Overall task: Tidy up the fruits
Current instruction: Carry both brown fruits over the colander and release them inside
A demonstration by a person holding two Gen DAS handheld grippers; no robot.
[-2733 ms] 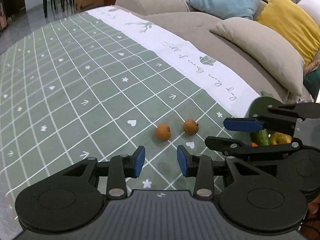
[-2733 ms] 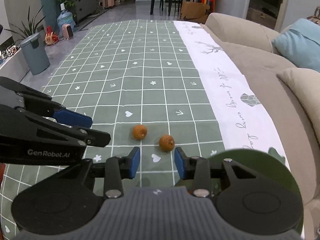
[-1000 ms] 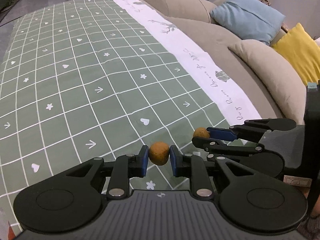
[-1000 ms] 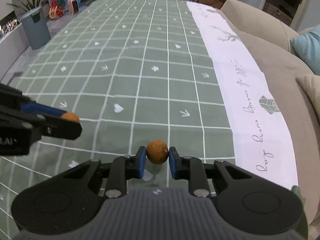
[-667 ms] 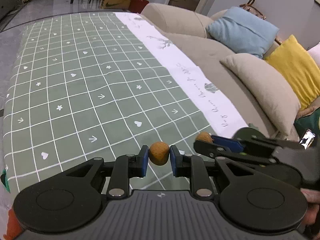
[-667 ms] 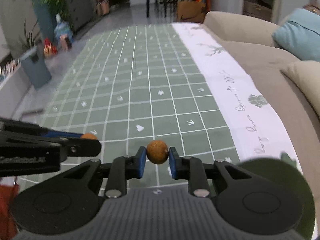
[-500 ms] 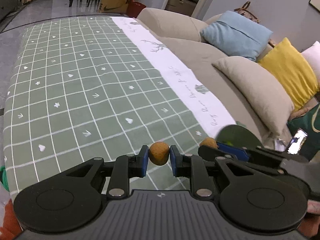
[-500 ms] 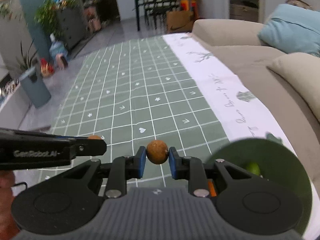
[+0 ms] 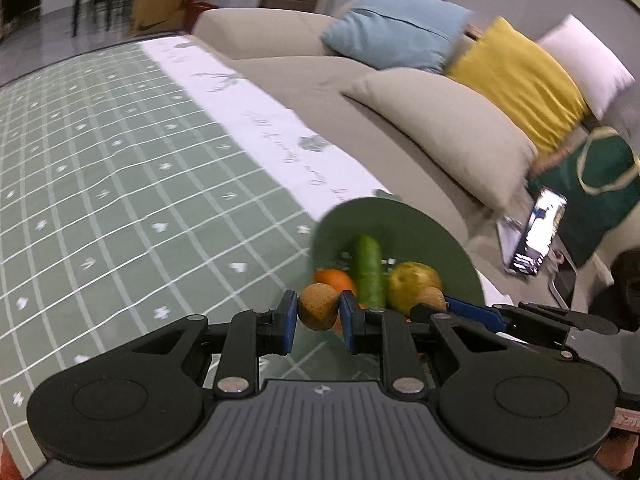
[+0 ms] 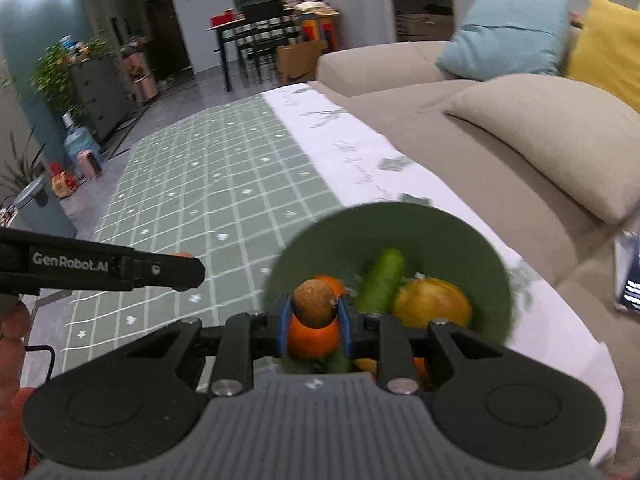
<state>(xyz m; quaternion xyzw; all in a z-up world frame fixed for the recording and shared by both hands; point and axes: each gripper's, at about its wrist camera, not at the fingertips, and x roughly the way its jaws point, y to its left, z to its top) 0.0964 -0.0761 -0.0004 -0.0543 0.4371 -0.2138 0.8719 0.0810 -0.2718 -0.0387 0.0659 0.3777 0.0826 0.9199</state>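
My left gripper [image 9: 319,322] is shut on a small brown round fruit [image 9: 319,307] and holds it just left of the green bowl [image 9: 420,232]. My right gripper [image 10: 313,322] is shut on a second small brown round fruit [image 10: 314,303] and holds it above the bowl [image 10: 448,232]. The bowl holds an orange [image 10: 312,338], a green cucumber [image 10: 382,276] and a yellow-green pear [image 10: 432,306]. The right gripper [image 9: 434,305] also shows in the left wrist view, with its fruit [image 9: 432,297] over the bowl.
The bowl stands on a green checked cloth [image 9: 100,184] with a white border [image 9: 280,136]. A beige sofa [image 9: 400,92] with several cushions runs along the right. A phone [image 9: 536,232] lies on the sofa seat.
Both grippers closed on the two brown fruits on the cloth, lifted them, and carried them right to the green bowl. The bowl's contents have come into view.
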